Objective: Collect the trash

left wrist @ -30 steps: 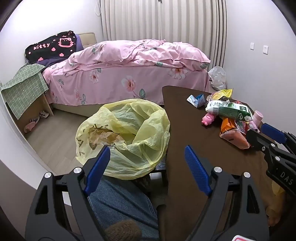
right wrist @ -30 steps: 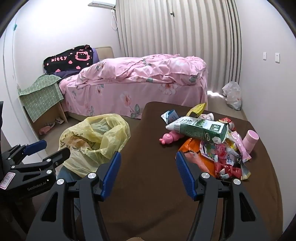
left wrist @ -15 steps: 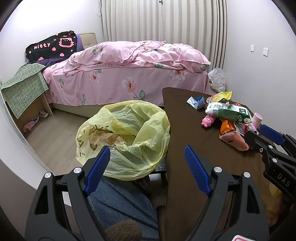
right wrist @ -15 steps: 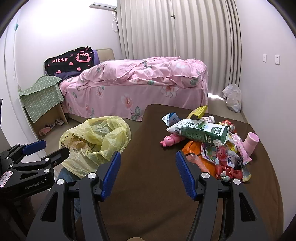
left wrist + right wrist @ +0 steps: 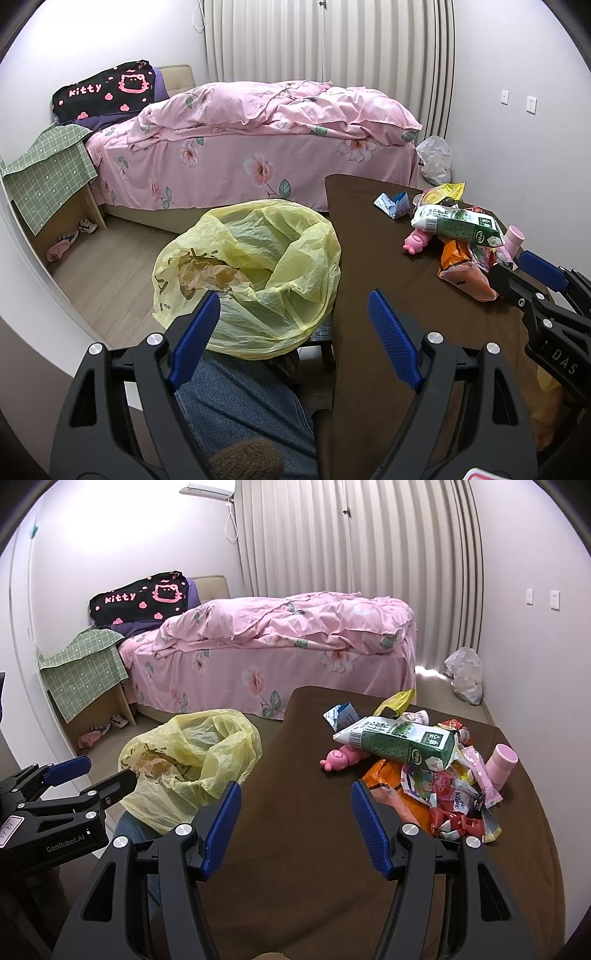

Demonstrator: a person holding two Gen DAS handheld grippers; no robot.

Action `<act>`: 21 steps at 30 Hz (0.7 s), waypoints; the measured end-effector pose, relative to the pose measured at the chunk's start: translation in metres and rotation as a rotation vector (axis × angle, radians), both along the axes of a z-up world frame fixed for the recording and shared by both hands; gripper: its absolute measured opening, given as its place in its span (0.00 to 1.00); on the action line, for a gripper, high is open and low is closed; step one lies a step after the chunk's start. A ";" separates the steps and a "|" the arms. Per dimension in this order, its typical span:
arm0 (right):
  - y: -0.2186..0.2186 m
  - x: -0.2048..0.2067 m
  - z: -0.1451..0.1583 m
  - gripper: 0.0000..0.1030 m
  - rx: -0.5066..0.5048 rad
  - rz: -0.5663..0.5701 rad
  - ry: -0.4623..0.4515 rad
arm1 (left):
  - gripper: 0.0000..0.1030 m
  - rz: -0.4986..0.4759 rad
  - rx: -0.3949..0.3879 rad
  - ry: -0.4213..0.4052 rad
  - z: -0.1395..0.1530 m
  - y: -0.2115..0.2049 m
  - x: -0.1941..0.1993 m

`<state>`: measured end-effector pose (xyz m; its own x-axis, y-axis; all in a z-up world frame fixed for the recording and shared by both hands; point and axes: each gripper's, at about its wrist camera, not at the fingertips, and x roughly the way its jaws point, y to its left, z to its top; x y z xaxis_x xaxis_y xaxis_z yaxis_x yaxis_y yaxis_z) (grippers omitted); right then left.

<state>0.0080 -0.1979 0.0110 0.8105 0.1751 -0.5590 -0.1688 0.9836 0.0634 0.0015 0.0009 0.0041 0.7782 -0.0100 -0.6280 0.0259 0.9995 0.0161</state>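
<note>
Trash lies piled on table; yellow bag holds brownish scraps.

Pink bed, curtains, wood floor.

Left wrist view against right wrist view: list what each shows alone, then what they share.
Only the left wrist view shows the denim-clad leg below the bag. Only the right wrist view shows the wall air conditioner and the red wrappers at the near end of the pile. Both show the yellow trash bag, milk carton, pink toy, pink cup, brown table and bed.
</note>
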 end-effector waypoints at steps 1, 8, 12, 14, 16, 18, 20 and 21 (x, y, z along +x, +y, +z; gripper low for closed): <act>0.000 0.000 0.000 0.57 0.001 0.000 0.000 | 0.76 0.000 0.000 0.000 0.000 0.000 -0.001; 0.000 0.000 -0.001 0.57 -0.001 0.000 -0.001 | 0.76 0.002 -0.001 -0.002 0.000 0.000 0.000; 0.001 -0.001 -0.001 0.57 -0.001 -0.001 -0.001 | 0.76 0.001 -0.001 -0.001 -0.001 0.001 0.000; 0.001 -0.001 -0.001 0.57 0.000 -0.001 -0.001 | 0.76 0.000 -0.002 -0.001 -0.001 0.001 0.000; 0.001 -0.001 -0.001 0.57 0.000 -0.001 -0.001 | 0.76 0.001 -0.003 0.000 -0.001 0.001 0.000; 0.001 -0.001 -0.001 0.57 -0.001 -0.001 0.000 | 0.76 0.002 -0.005 0.003 -0.003 0.003 0.000; 0.001 -0.001 -0.001 0.57 0.000 -0.001 0.000 | 0.76 0.002 -0.005 0.004 -0.003 0.004 0.000; 0.001 -0.001 -0.001 0.57 -0.001 -0.001 -0.001 | 0.76 0.003 -0.005 0.002 -0.003 0.004 0.000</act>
<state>0.0073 -0.1971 0.0100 0.8113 0.1736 -0.5582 -0.1677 0.9839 0.0621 0.0012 0.0051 0.0010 0.7768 -0.0109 -0.6296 0.0227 0.9997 0.0108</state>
